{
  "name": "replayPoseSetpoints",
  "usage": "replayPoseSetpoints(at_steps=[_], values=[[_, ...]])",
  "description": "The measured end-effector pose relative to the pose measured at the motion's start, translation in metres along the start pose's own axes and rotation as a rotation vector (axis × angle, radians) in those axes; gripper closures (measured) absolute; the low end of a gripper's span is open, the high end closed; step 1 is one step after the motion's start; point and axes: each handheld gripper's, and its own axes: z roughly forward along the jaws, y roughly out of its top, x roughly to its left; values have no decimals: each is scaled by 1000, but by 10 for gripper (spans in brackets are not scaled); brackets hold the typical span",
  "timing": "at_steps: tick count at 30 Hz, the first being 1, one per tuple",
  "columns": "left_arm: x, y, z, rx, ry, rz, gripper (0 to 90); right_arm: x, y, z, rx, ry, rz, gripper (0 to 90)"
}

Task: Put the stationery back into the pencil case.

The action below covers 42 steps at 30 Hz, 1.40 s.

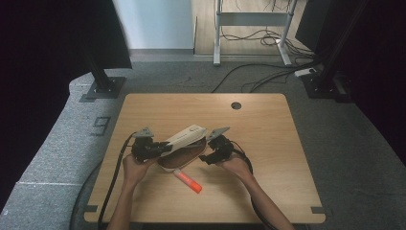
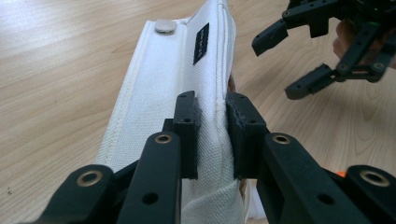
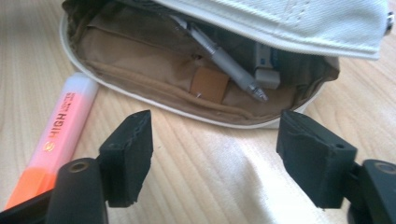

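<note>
Pencil case (image 1: 184, 143) front and centre in the high view, white flap up, brown lining showing, sitting on the wooden table (image 1: 268, 143) right between the two claws. Left gripper (image 1: 160, 148) is at the case's left end, pinching the raised flap. Right gripper (image 1: 207, 154) sits just off the case's right side, jaws spread, nothing in them. An orange highlighter (image 1: 187, 181) lies on the table just below the case, on the person's side of both claws.

Over to the left gripper view: the left gripper (image 2: 214, 135) has its two black jaws pressed onto the white canvas flap (image 2: 168, 79), the seam caught between the pads. The flap runs straight away from the jaws, with a metal snap (image 2: 164, 26) at the far end and a small black label (image 2: 201, 43) beside it. Up and to the right, well clear of the flap, the right gripper (image 2: 292, 63) hangs with its jaws parted.

Now the right gripper view: the right gripper (image 3: 215, 154) is wide open, only bare table between the pads. The case's open mouth (image 3: 187, 93) lies just ahead of the jaws, near but not touching. Inside, a grey pen (image 3: 229, 65) slants across the brown lining, a white eraser (image 3: 267, 77) next to its tip. The highlighter (image 3: 60, 130) lies beside the left jaw, its pale cap end up against the case's rim.
</note>
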Motion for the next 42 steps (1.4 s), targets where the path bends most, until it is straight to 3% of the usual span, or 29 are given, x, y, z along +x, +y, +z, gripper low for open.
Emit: replayPoseSetpoints(at_steps=[10,26,32,42], values=[[0,0,0,3,2,4,751,12,-7,-5,-7,21,31,184],[-1,0,0,6,4,7,749,43,-11,-4,-12,72,-6,202],[-1,0,0,7,3,7,748,57,-13,0,-20,114,-12,205],[-1,0,0,7,2,8,746,72,-15,7,-8,137,-24,202]])
